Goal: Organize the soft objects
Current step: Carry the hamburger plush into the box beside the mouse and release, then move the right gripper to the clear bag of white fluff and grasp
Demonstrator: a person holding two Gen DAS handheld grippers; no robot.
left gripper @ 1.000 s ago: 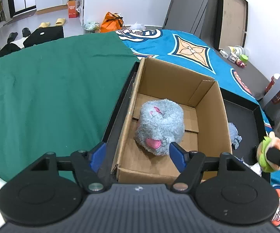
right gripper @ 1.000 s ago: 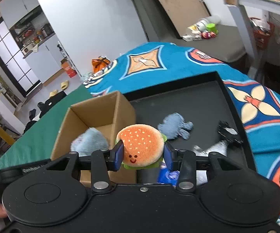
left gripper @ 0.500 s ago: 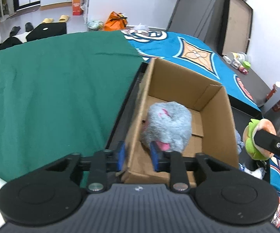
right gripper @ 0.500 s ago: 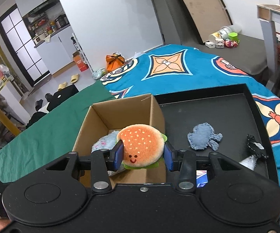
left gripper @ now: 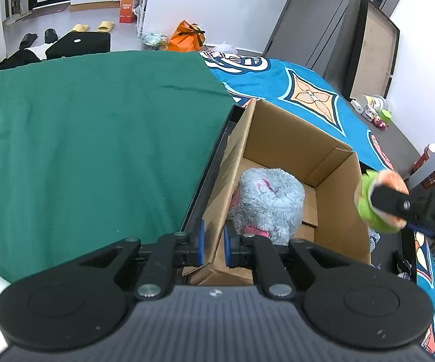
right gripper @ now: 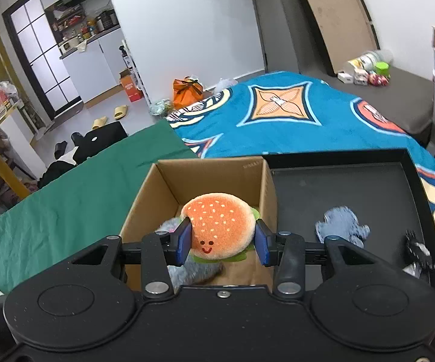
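Note:
An open cardboard box (left gripper: 323, 147) (right gripper: 208, 169) stands on a black tray (right gripper: 353, 181). A fluffy grey plush (left gripper: 268, 199) with pink patches lies inside it. My left gripper (left gripper: 214, 246) is shut on the box's near left wall, one blue pad on each side. My right gripper (right gripper: 223, 242) is shut on a plush hamburger (right gripper: 220, 226) with an orange bun and a smile, held above the box's near end. In the left wrist view the hamburger (left gripper: 380, 202) hangs at the box's right wall.
A flat grey-blue plush (right gripper: 342, 221) and a black-and-white toy (right gripper: 417, 250) lie on the tray right of the box. A green cloth (left gripper: 96, 135) covers the left; a blue patterned blanket (right gripper: 292, 120) lies beyond.
My left gripper let go of nothing: it went from wide open around the grey plush to shut on the box's left wall. The right gripper carried the hamburger leftward over the box.

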